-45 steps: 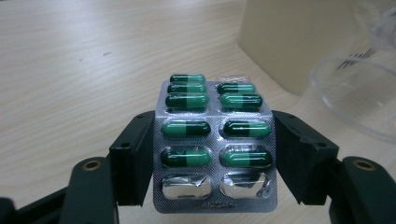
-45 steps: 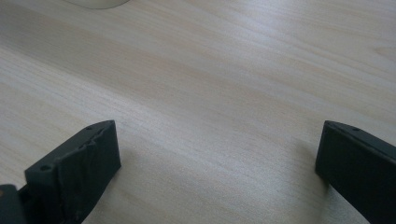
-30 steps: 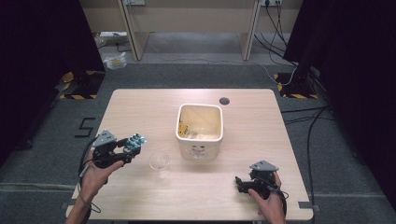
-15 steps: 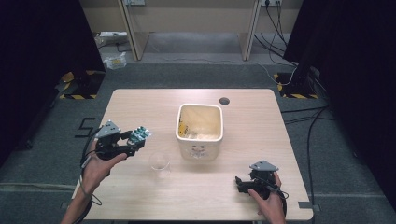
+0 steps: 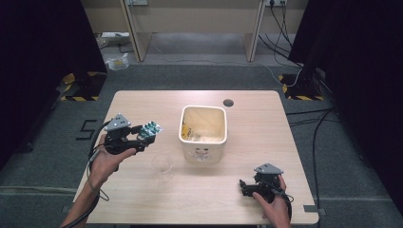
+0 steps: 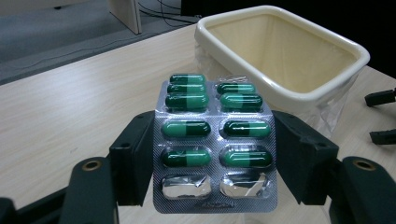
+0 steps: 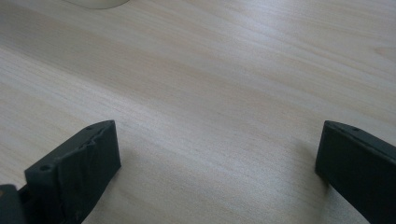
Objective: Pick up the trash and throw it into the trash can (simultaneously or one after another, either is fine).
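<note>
A silver blister pack of green capsules (image 6: 214, 144) sits clamped flat between the jaws of my left gripper (image 5: 140, 135), with its two nearest pockets crushed and empty. The pack (image 5: 152, 128) is held above the table's left side, pointing toward the cream bin (image 5: 203, 128). That bin (image 6: 285, 60) is lined with a clear bag and stands in the table's middle. My right gripper (image 5: 247, 186) rests low at the table's front right, jaws wide apart over bare wood, nothing between them (image 7: 215, 158).
A clear glass cup (image 5: 162, 165) stands on the table in front of the bin, between the two grippers. A dark round hole (image 5: 228, 102) marks the table's far edge. Cables and desk legs lie on the floor beyond the table.
My left gripper has risen and moved away from the front edge with the blister pack, ending a little closer to the bin. The right gripper has stayed where it was.
</note>
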`<state>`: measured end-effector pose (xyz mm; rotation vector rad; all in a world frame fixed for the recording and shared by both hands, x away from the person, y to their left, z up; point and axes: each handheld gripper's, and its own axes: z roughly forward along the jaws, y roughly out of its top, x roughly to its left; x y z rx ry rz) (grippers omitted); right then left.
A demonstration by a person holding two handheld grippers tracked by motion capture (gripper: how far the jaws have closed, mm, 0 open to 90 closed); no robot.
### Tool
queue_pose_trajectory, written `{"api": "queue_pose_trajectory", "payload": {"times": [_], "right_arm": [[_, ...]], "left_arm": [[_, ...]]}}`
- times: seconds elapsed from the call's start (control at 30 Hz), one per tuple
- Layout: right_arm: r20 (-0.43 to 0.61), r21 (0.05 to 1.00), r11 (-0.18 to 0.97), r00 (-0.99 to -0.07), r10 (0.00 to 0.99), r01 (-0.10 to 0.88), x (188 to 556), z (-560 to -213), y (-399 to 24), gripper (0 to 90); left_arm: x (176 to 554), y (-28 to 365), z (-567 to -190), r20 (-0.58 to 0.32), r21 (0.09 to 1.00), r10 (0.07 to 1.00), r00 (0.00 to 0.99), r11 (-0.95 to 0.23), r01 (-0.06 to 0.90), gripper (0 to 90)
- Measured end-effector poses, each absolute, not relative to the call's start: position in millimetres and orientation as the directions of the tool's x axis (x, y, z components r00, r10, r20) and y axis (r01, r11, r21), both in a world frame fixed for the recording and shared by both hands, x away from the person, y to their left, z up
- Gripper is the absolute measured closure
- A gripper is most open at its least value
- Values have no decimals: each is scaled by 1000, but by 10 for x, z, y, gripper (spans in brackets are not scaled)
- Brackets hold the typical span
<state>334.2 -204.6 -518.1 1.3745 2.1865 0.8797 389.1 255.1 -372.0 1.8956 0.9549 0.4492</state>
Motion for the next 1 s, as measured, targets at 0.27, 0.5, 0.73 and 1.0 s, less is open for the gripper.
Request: {"api": "queue_pose_trajectory", "payload": {"times": [0.27, 0.5, 0.73, 1.0], "right_arm": [[-10, 698, 314, -429, 903, 644, 3341, -5182, -2045, 2], [-11, 697, 315, -430, 903, 644, 3342, -5181, -2046, 2], [-12, 697, 316, -430, 903, 643, 3342, -5182, -2047, 2], [-11, 698, 315, -430, 903, 643, 3342, -5182, -2046, 2]], "left_arm": [[3952, 2441, -3634, -67, 864, 763, 643, -278, 420, 344], [4043, 2340, -3570, -79, 861, 745, 662, -283, 422, 344], [4147, 2161, -3512, -72, 854, 727, 683, -309, 419, 344], [4260, 1958, -3482, -73, 849, 708, 702, -325, 416, 344]]}}
